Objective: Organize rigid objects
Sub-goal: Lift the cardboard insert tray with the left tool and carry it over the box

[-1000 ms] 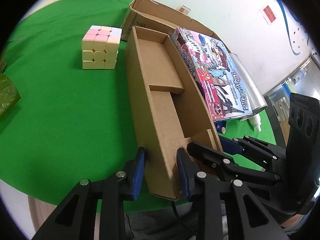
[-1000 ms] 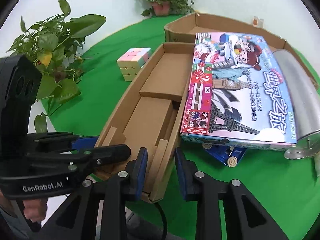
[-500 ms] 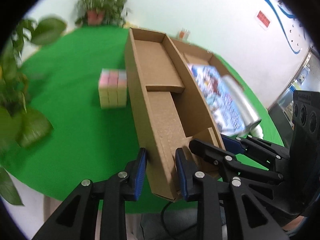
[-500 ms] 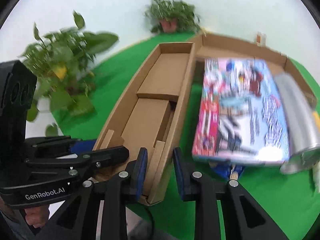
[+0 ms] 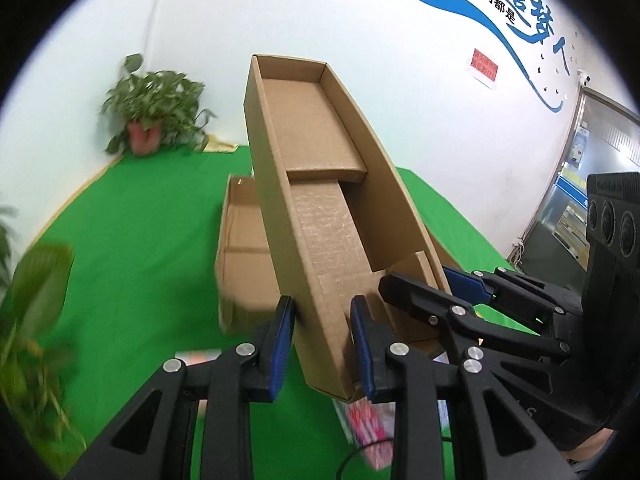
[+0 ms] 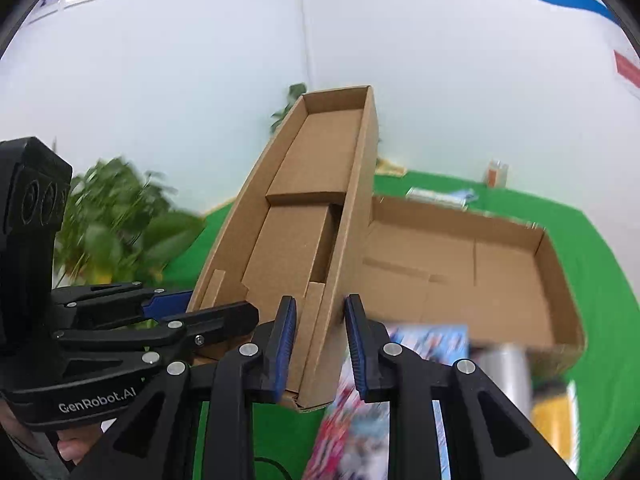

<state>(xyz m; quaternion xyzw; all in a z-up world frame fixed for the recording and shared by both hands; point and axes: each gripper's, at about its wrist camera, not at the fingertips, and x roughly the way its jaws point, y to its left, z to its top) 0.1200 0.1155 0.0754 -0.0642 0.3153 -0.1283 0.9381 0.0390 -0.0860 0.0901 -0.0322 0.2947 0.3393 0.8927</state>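
Note:
A long, narrow brown cardboard box with inner folded flaps hangs tilted in the air above the green table, its far end raised toward the wall. My left gripper is shut on the box's left wall at the near corner. My right gripper is shut on the right wall at the other near corner. Below, blurred, lie the colourful board game box and a silver cylinder.
A larger shallow open cardboard box sits on the green cloth behind the lifted one. Potted plants stand at the table's far and left edges. A yellow item lies at the right. A hand holds the left gripper.
Both grippers have risen together with the narrow box, lifting it off the table and tipping its far end up. The cube has dropped out of view; the larger box now shows.

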